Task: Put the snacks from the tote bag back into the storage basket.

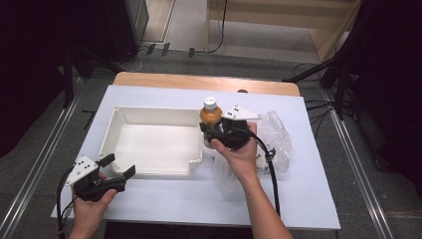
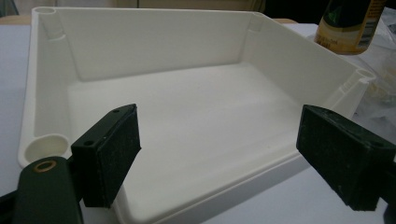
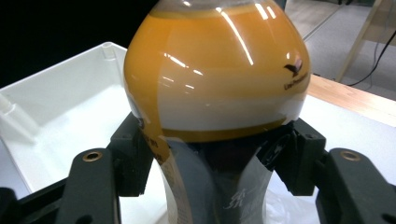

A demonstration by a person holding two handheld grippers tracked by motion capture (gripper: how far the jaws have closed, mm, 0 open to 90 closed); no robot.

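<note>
White sheeting covers the counter (image 1: 164,199), with dark floor and cables beyond its far edge. Near the middle, the right hand-held gripper (image 1: 215,133) pinches a bottle (image 1: 210,115) of orange drink around its narrow waist — upright, just beside the right wall of the white tray (image 1: 149,172) and not yet inside it. A crumpled clear bag (image 1: 277,135) lies toward the right edge. The left hand-held gripper (image 1: 119,167) sits spread and empty at the tray's near-left corner. The pickup looks done; carrying the bottle over the wall and setting it down is left.

clear plastic bag (image 1: 275,135), perhaps crumpled, white table (image 1: 164,194)
</note>
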